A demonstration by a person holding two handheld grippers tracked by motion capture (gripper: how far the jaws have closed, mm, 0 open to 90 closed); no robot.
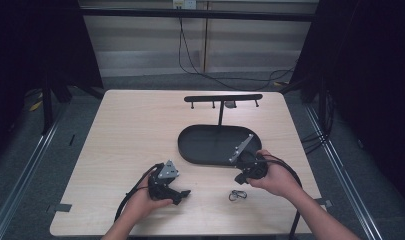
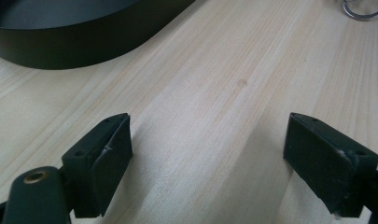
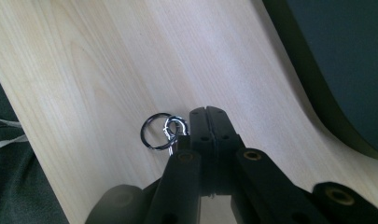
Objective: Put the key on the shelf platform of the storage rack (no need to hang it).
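A small metal key ring [image 1: 238,195] with a clip lies on the wooden table [image 1: 135,130] near the front right. In the right gripper view the key ring [image 3: 156,132] shows just left of my right gripper [image 3: 206,112], partly hidden behind the jaws. Those jaws are pressed together with nothing visible between them. From above, the right gripper [image 1: 240,179] hovers just behind the ring, held in the person's right hand. My left gripper [image 1: 182,194] rests low at the front left. Its jaws stand wide apart over bare wood [image 2: 207,154], with the ring [image 2: 361,11] far off.
A black oval tray [image 1: 182,145] sits mid-table; its wall shows in the left gripper view [image 2: 60,51] and its rim in the right gripper view [image 3: 317,102]. A black hook stand [image 1: 222,98] rises from the tray's far side. Cables trail from both grippers.
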